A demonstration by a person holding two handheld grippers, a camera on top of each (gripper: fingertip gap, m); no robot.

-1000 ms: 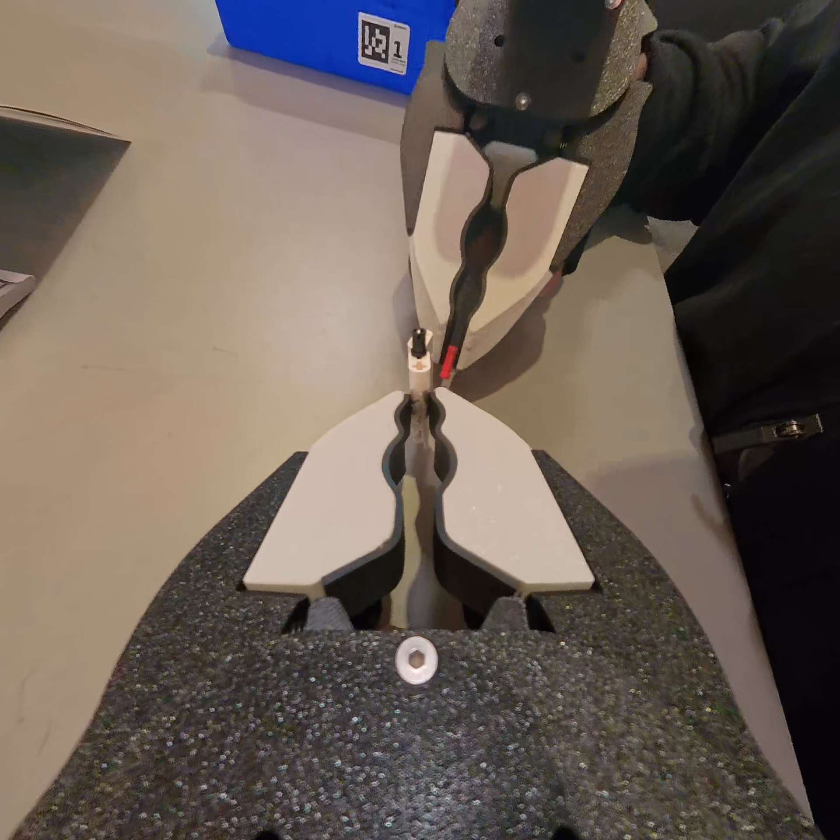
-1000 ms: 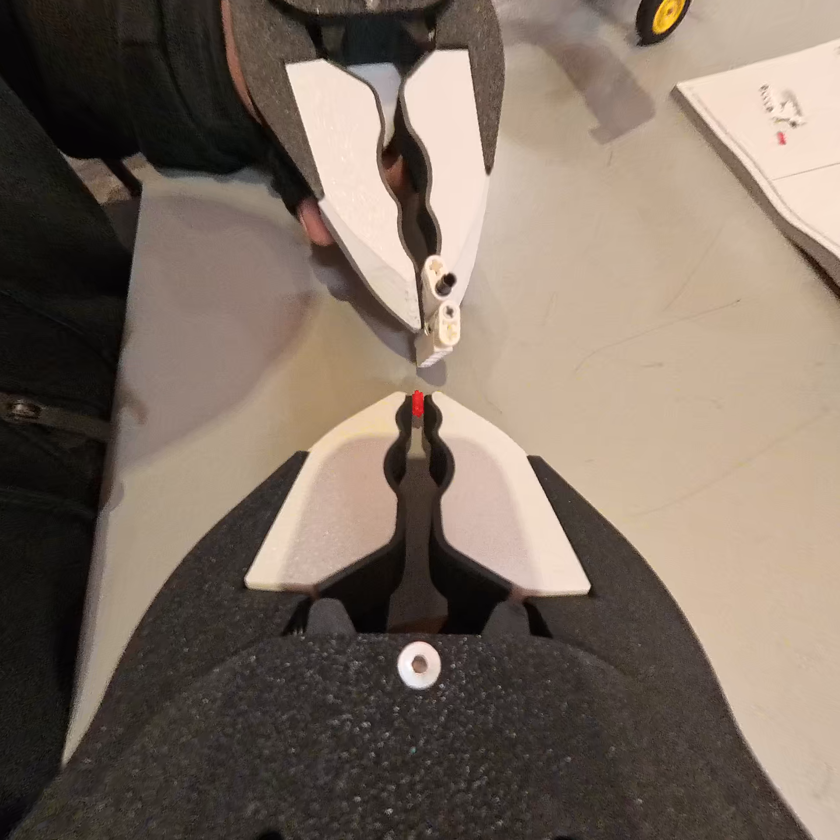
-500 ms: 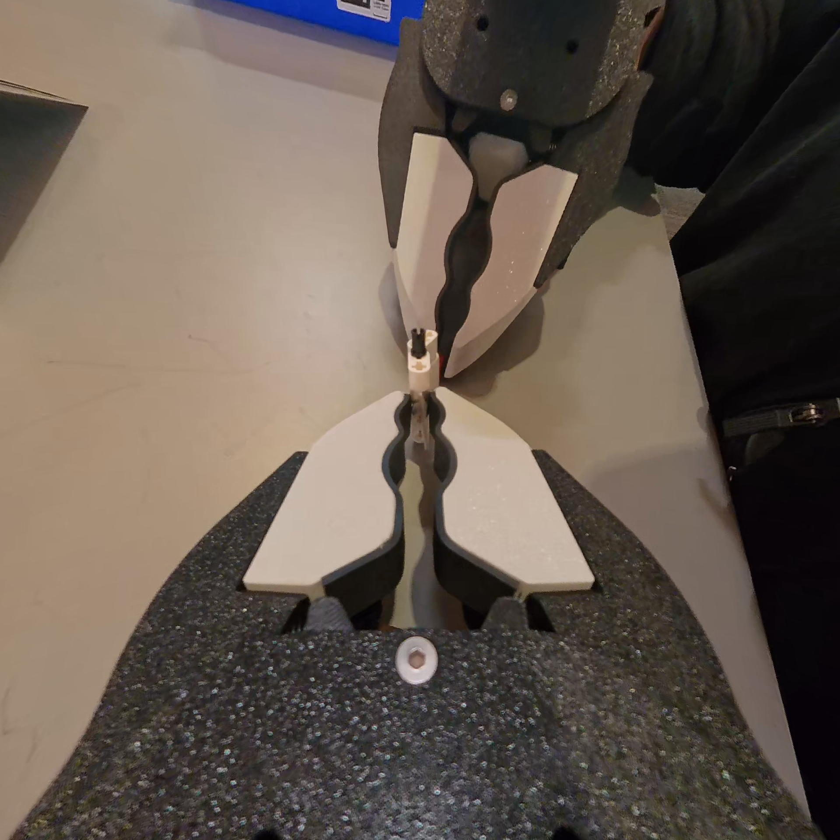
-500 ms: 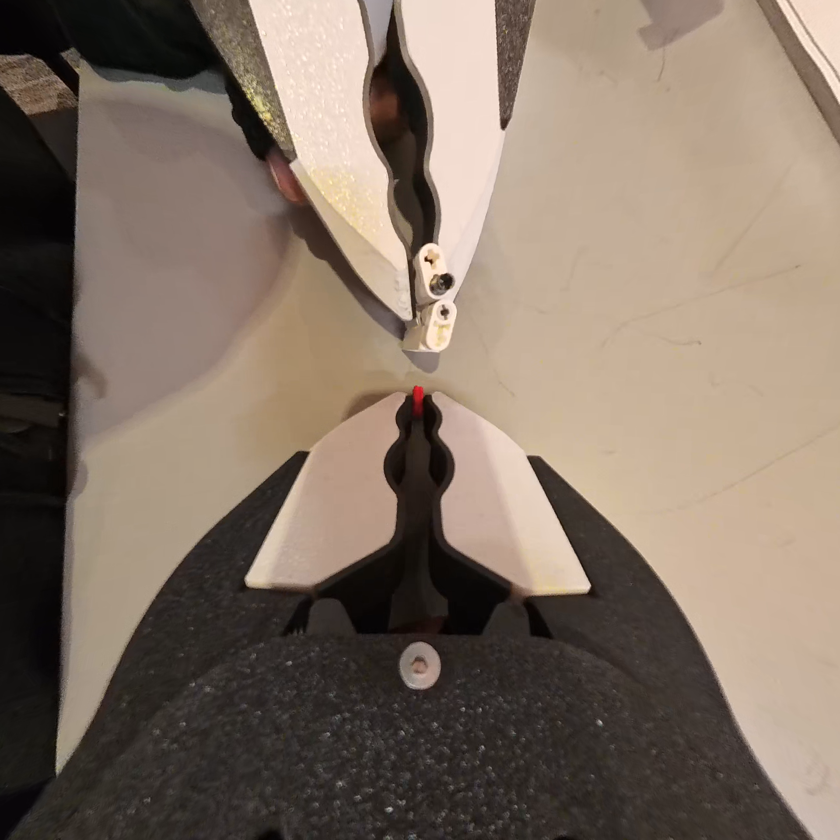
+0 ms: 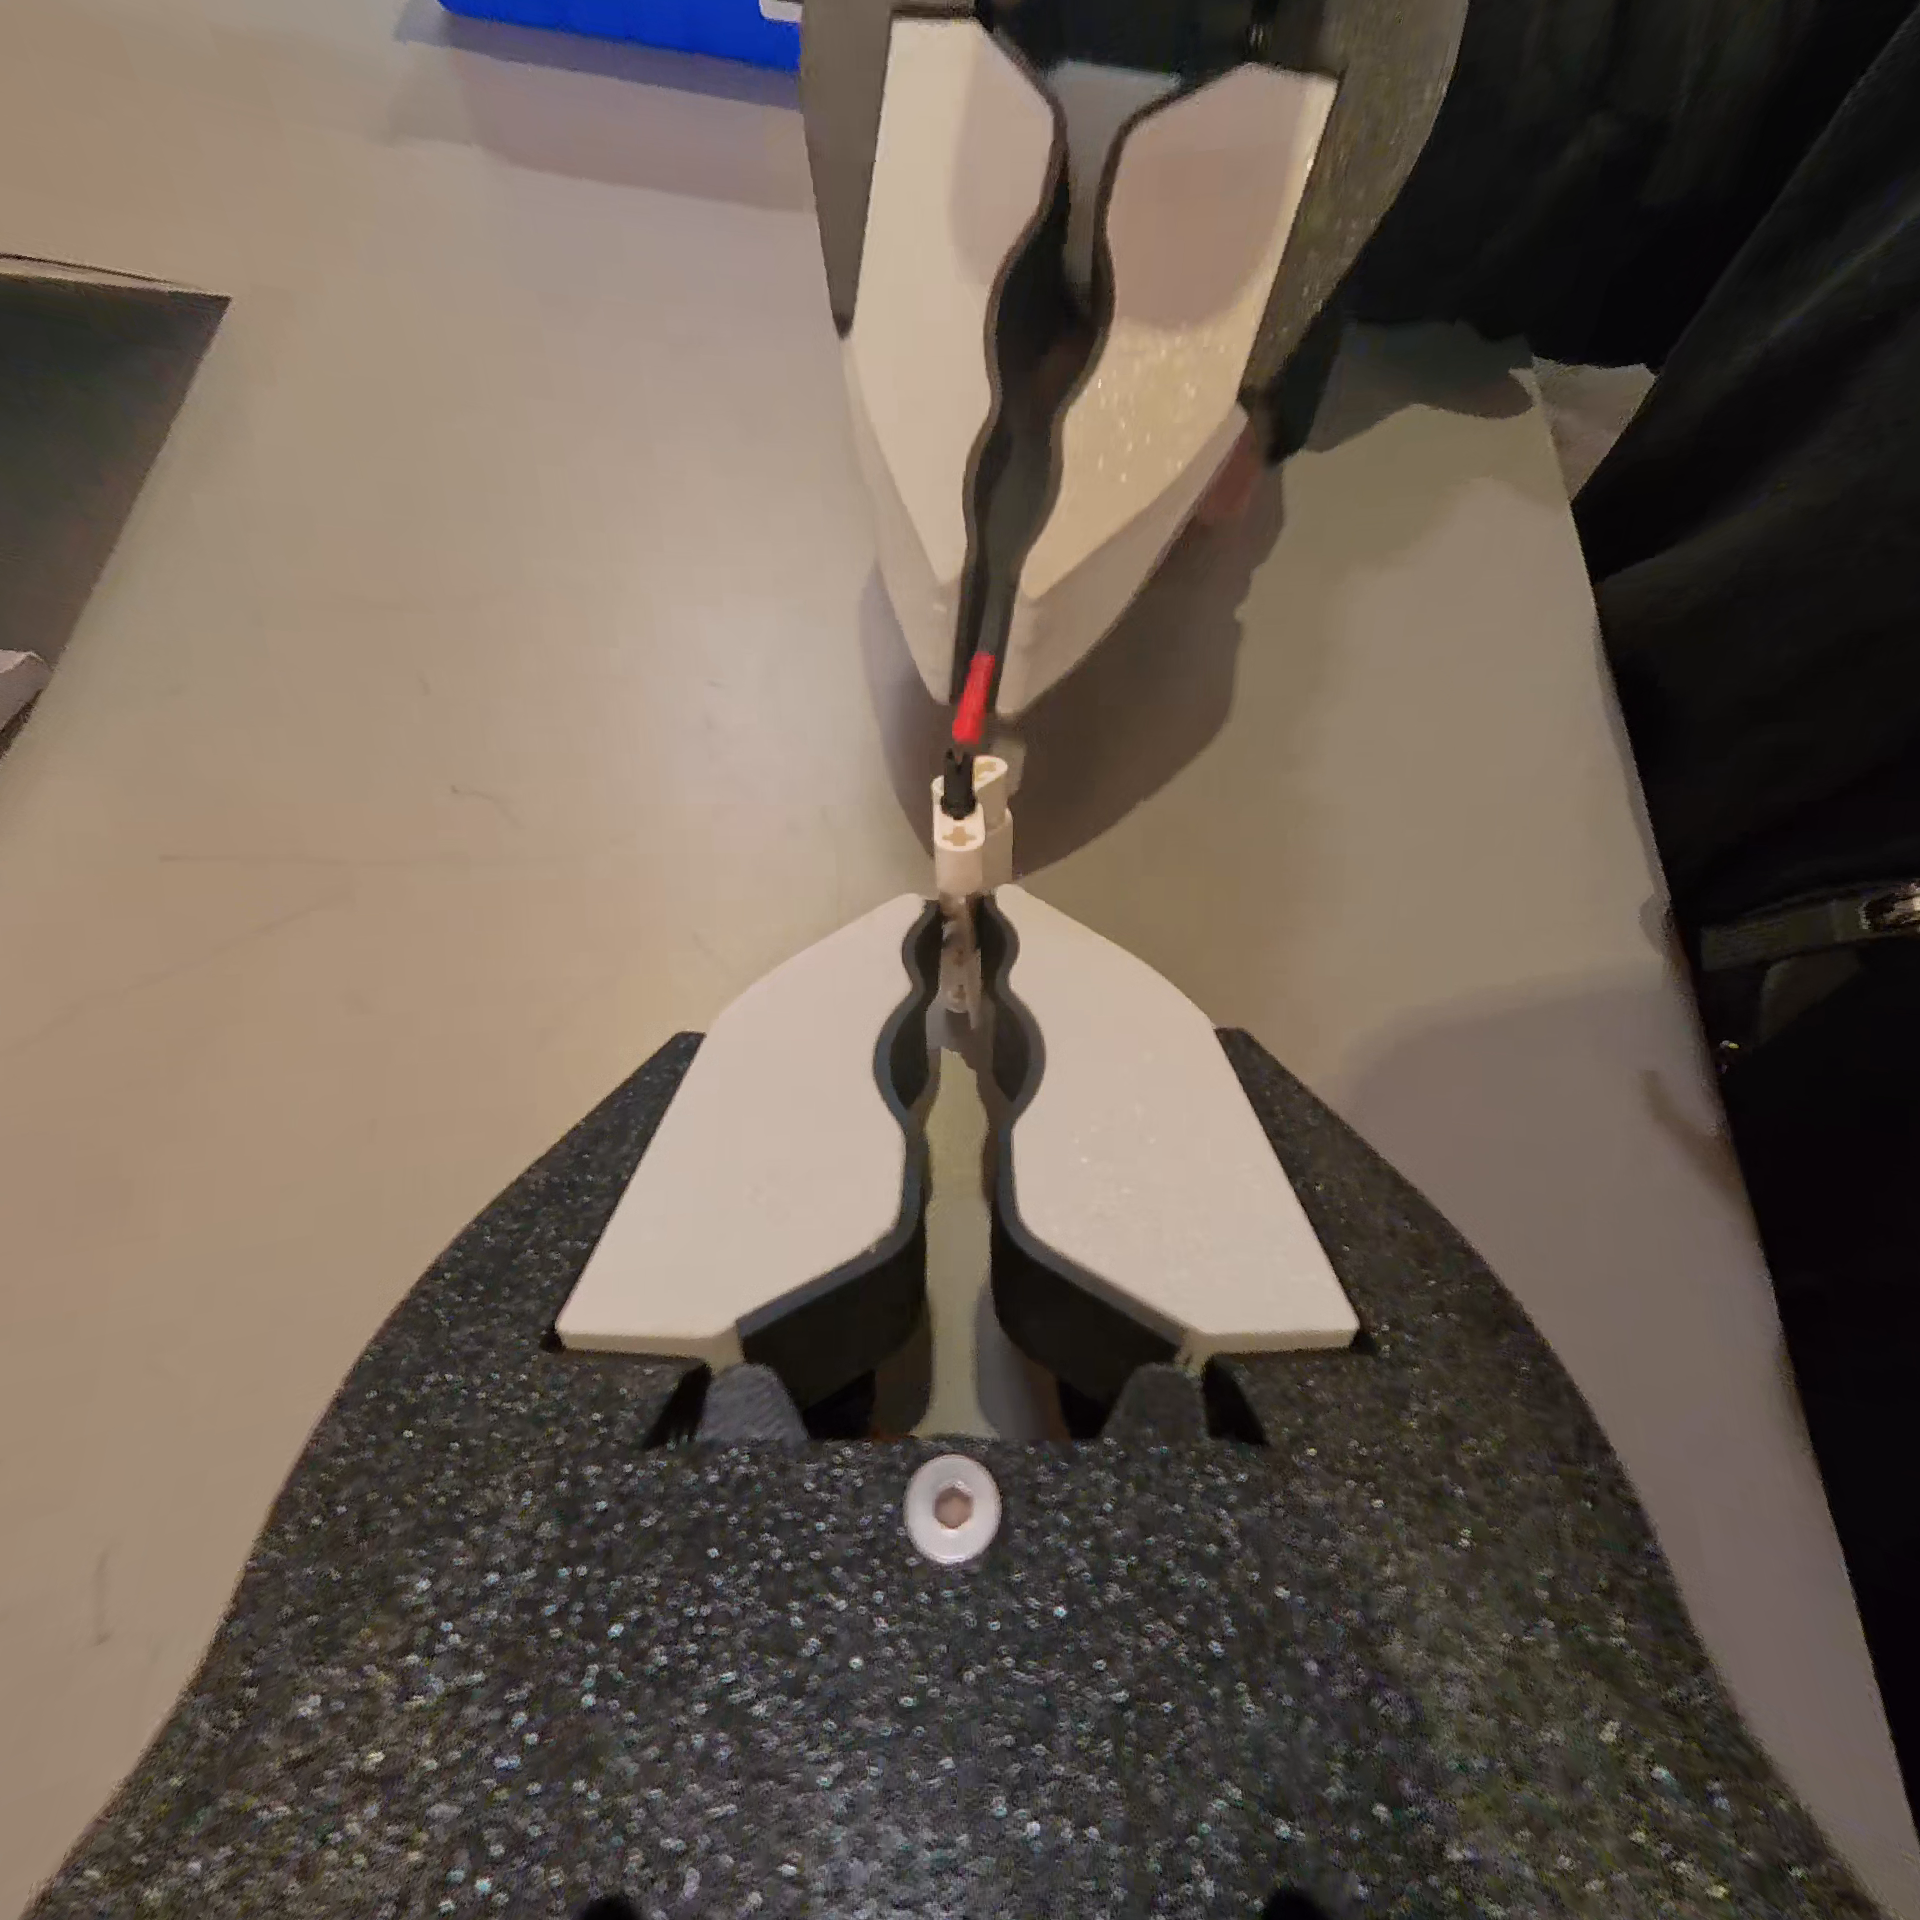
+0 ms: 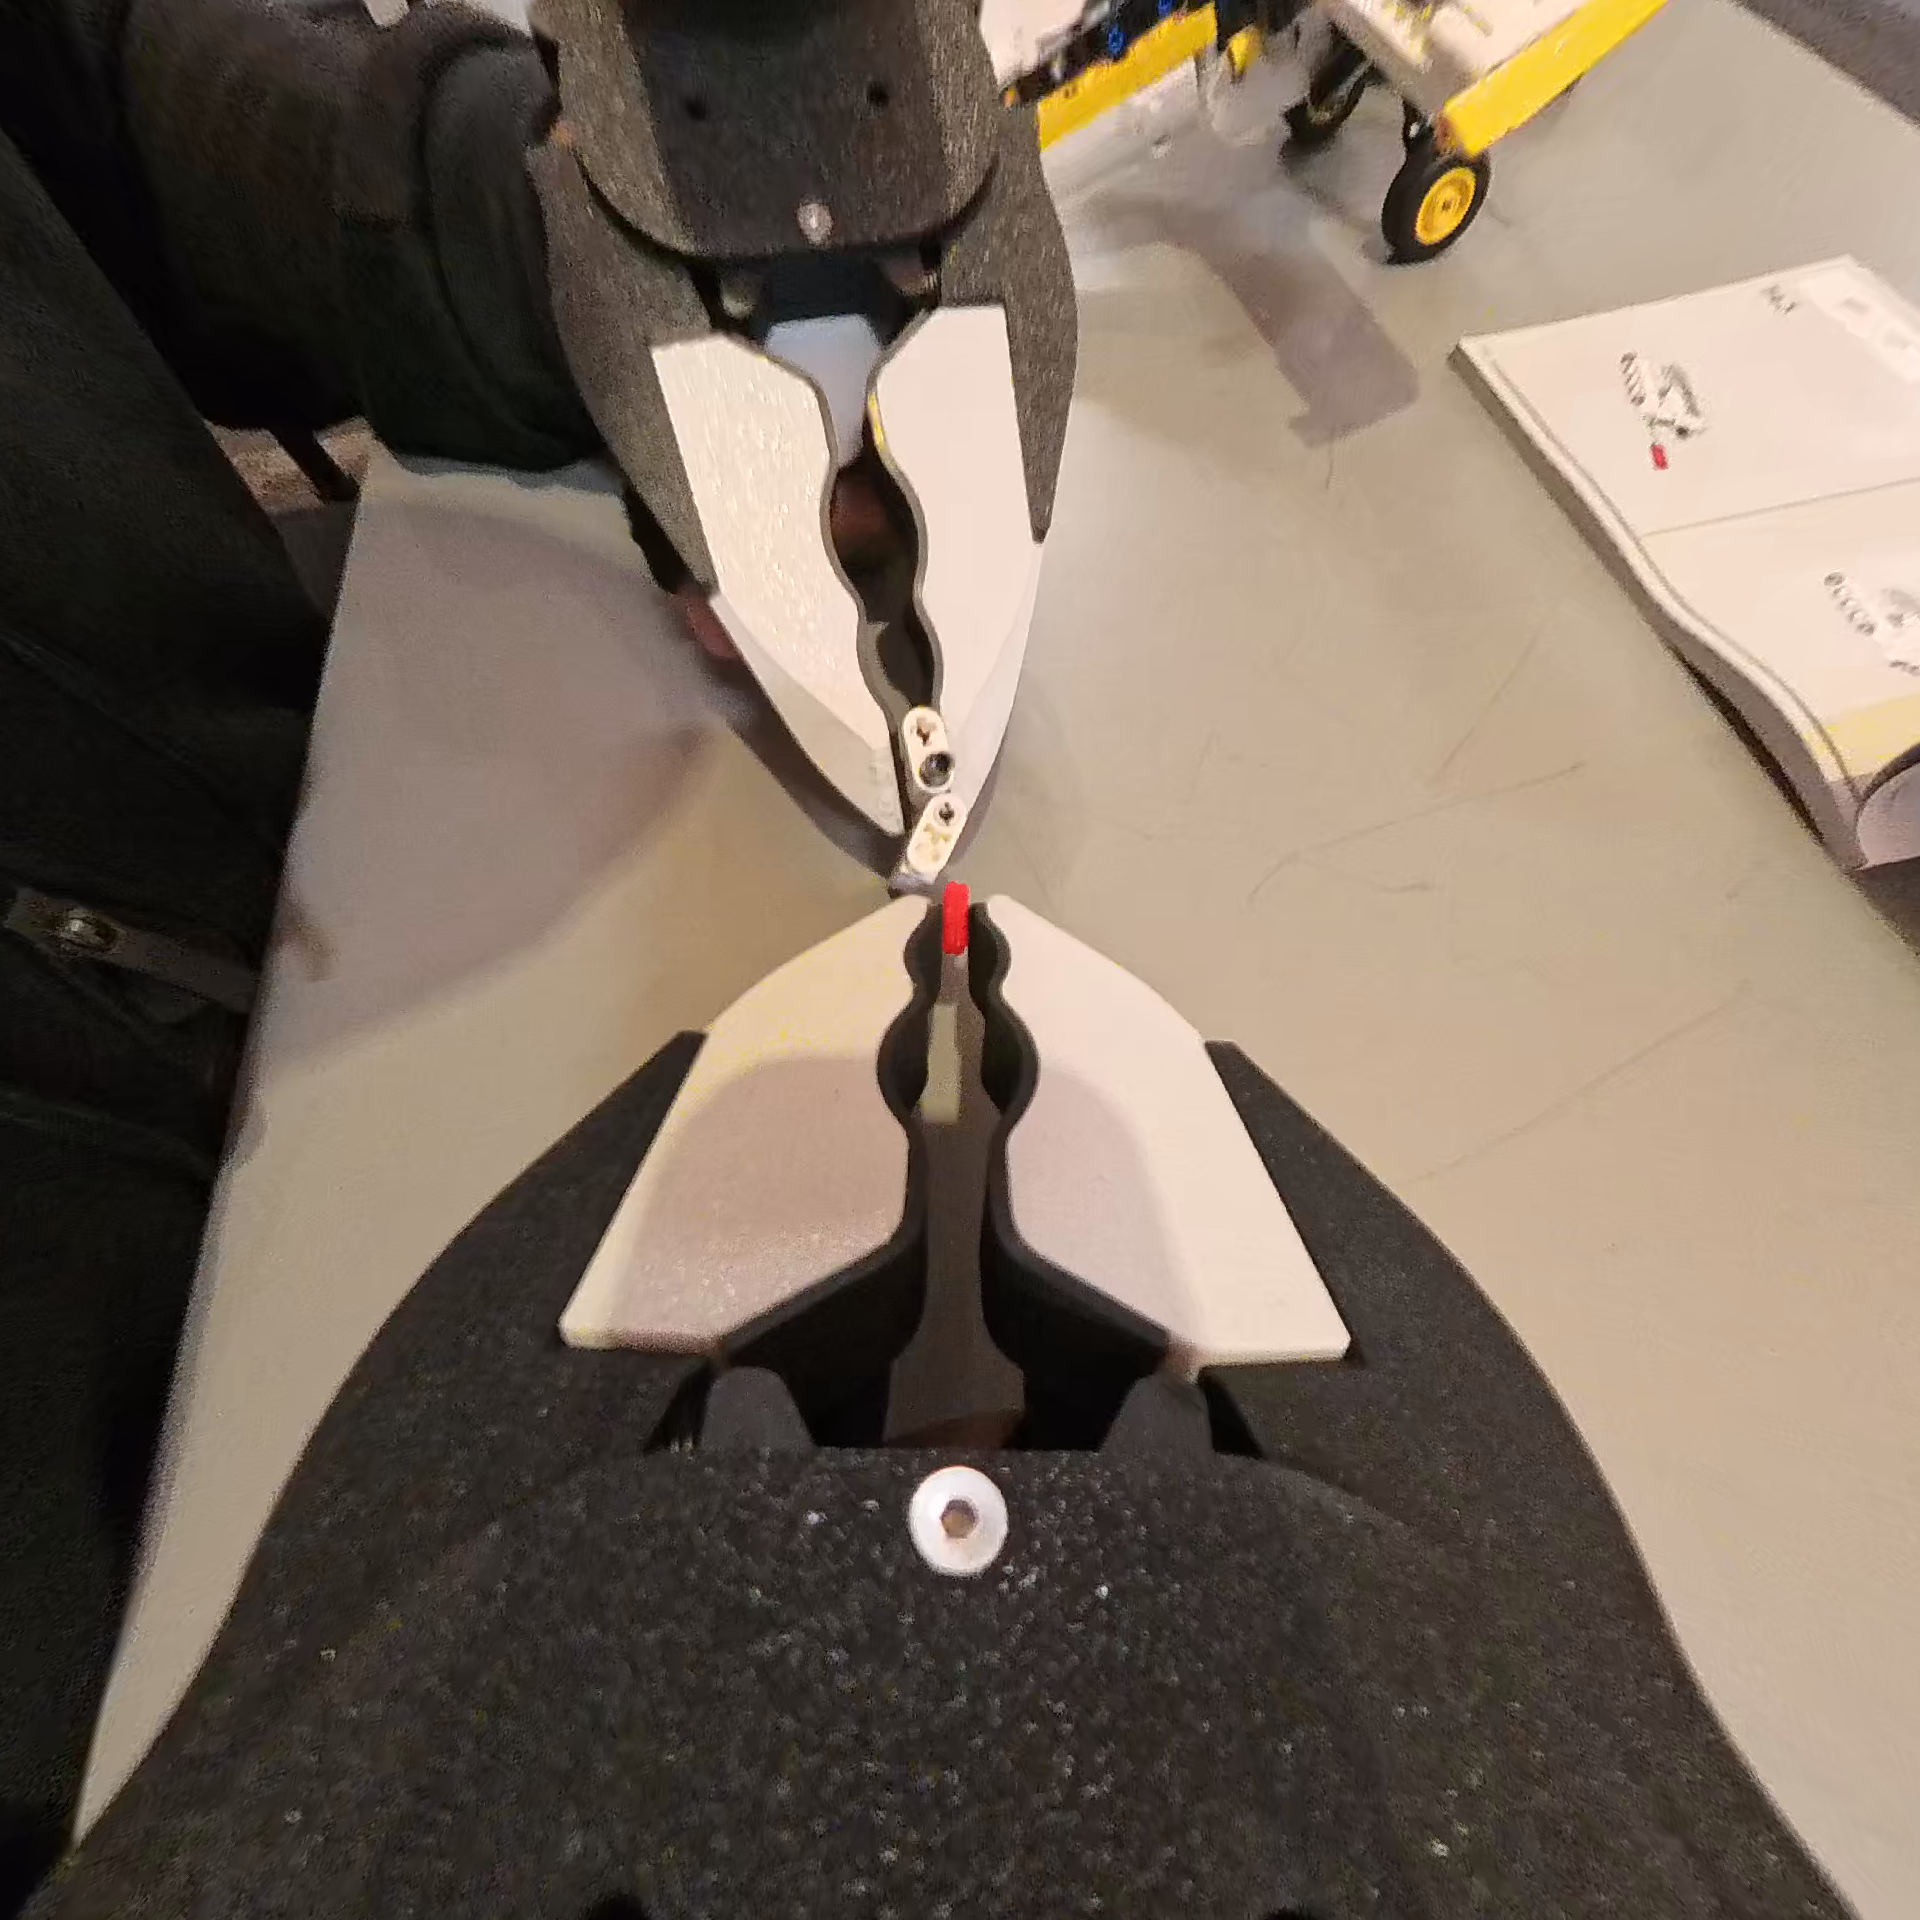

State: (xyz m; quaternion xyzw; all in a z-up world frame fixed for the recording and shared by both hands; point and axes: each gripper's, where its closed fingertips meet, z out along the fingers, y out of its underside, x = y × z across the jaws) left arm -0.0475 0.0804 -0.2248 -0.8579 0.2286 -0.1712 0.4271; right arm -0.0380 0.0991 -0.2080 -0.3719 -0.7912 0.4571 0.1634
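Observation:
My left gripper (image 5: 961, 906) is shut on a small white connector piece (image 5: 971, 831) with a black pin (image 5: 954, 781) standing out of its far end. The same piece shows in the right wrist view (image 6: 928, 792), pinched at the tips of the left gripper (image 6: 925, 831). My right gripper (image 6: 954, 909) is shut on a small red peg (image 6: 953, 917). In the left wrist view the red peg (image 5: 974, 698) sticks out of the right gripper's tips (image 5: 982, 686), just beyond the black pin. The two grippers face each other tip to tip above the grey table (image 5: 416, 623).
A blue bin (image 5: 623, 26) stands at the table's far edge. An open instruction booklet (image 6: 1745, 499) lies at the right and a yellow wheeled model (image 6: 1382, 114) stands beyond it. A person's dark sleeve and body (image 5: 1766, 520) are along the table edge. Only a small space, under 4 cm, lies between the two pairs of fingers. About 35 cm separates my left fingertips from the yellow wheeled model (image 6: 1382, 114).
The two grippers have stayed shut on their pieces and come closer together. The red peg has drawn close up to the black pin on the white piece.

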